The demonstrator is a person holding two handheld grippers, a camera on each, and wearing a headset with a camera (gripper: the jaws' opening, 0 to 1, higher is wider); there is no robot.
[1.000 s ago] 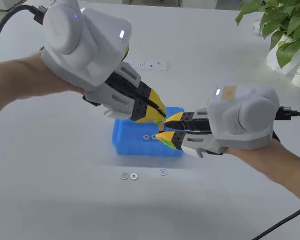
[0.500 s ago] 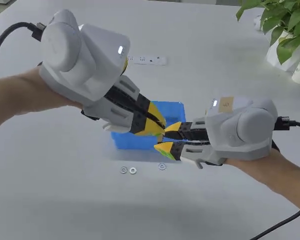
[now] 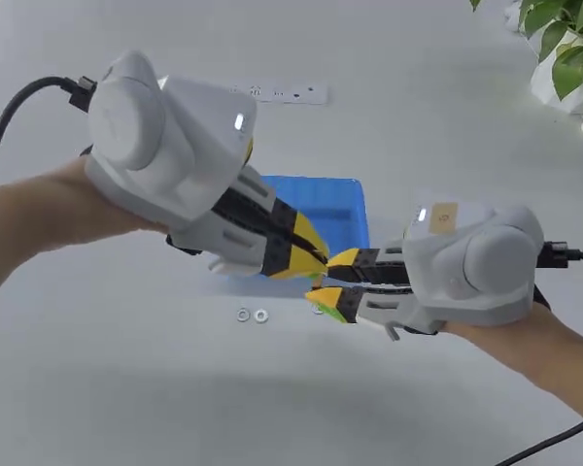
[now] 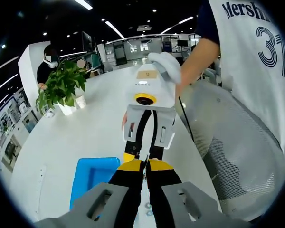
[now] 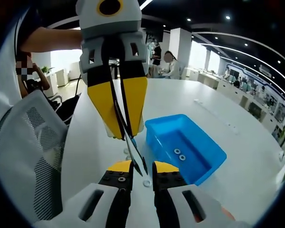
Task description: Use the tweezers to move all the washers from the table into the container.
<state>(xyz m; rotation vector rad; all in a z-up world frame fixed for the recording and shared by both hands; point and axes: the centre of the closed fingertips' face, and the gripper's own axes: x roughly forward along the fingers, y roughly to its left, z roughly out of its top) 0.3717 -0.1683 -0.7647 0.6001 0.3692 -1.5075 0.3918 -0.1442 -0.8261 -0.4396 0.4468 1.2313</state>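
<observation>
My left gripper reaches in from the upper left and is shut on a pair of thin black tweezers. Their tips point down between the slightly parted jaws of my right gripper, which faces the left one. A washer lies on the white table just under the tweezer tips. Two more washers lie side by side to the left. The blue container sits just behind both grippers, with two washers inside it.
A white power strip lies on the table beyond the container. A potted plant stands at the far right corner. Black cables trail from both grippers. A mesh chair stands beside the table.
Both grippers have come back toward me together, from above the container's front part to the table in front of it, near the single washer. The head camera has also shifted.
</observation>
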